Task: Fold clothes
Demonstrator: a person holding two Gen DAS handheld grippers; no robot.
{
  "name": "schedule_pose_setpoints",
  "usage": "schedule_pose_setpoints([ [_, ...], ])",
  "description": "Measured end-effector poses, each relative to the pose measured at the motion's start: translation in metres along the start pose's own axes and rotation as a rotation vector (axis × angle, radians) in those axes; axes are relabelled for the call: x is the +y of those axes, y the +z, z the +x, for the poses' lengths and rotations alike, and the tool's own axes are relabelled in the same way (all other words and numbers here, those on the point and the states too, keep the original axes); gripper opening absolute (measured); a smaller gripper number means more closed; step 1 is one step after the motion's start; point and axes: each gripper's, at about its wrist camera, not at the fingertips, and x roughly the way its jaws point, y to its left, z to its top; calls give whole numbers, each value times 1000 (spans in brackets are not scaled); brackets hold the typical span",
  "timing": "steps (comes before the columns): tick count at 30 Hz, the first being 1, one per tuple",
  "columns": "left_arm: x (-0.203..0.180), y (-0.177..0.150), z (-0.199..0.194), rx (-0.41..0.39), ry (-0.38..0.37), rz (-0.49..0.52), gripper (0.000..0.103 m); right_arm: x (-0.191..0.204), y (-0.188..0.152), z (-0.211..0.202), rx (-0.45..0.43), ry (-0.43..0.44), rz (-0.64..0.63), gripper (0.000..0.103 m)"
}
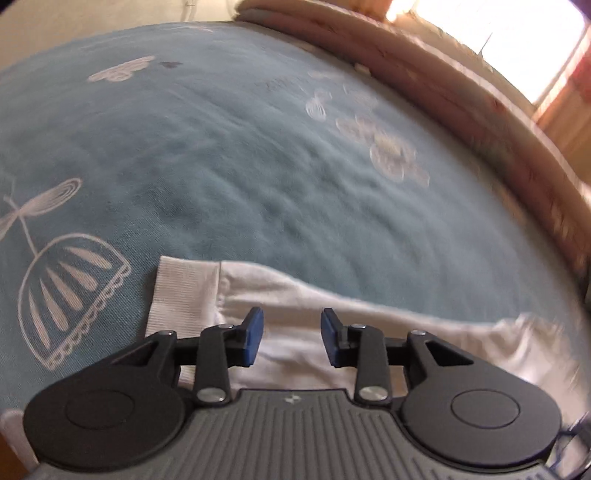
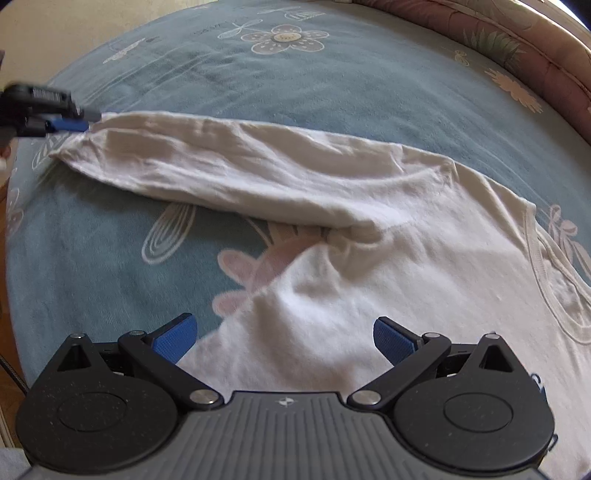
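Note:
A white long-sleeved shirt (image 2: 388, 258) lies on a blue patterned bedspread (image 2: 110, 229). One sleeve (image 2: 221, 166) stretches out to the left. In the left wrist view, my left gripper (image 1: 291, 338) is open just above the sleeve (image 1: 295, 332), near its ribbed cuff (image 1: 181, 295). It holds nothing. From the right wrist view the left gripper (image 2: 70, 123) shows at the sleeve's end. My right gripper (image 2: 284, 341) is wide open over the shirt's body, empty. The neckline (image 2: 546, 258) lies at the right.
The bedspread (image 1: 221, 166) has white flower and dragonfly prints. A pinkish quilted edge (image 1: 461, 103) runs along the far right of the bed, also in the right wrist view (image 2: 535, 44). A bright window (image 1: 498, 33) is beyond it.

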Motion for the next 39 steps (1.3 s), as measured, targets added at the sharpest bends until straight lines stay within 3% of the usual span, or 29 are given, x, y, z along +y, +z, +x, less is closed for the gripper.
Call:
schedule_pose_setpoints([
  [1,4,-6,-1,5,1,9,33,-1,5,0,-11,17,13,103],
  [2,10,-14,-5,-7,-12,9,38,-1,11,0,-24,37,27,103],
  [7,26,-21,-26,18,-31,-49,37,2,53,3,-101,147,30,103],
  [9,20,-8,-28,-9,-33,-26,43,5,75,7,-138,182,-15,103],
  [13,7,33,-19,-82,-110,20,50,19,124,26,-192,220,-89,103],
  [16,-4,58,10,-57,-133,59,52,32,153,46,-201,240,-123,103],
  [19,-10,64,34,3,-104,110,52,43,169,68,-173,270,-120,103],
  [26,6,28,15,56,-77,153,52,54,147,84,21,464,-102,103],
  [28,8,23,6,63,-86,151,53,56,135,86,70,463,-125,103],
  [32,4,29,-1,47,-86,208,53,58,124,84,73,452,-149,103],
  [39,9,75,16,13,-92,309,49,61,123,84,68,439,-119,103],
])
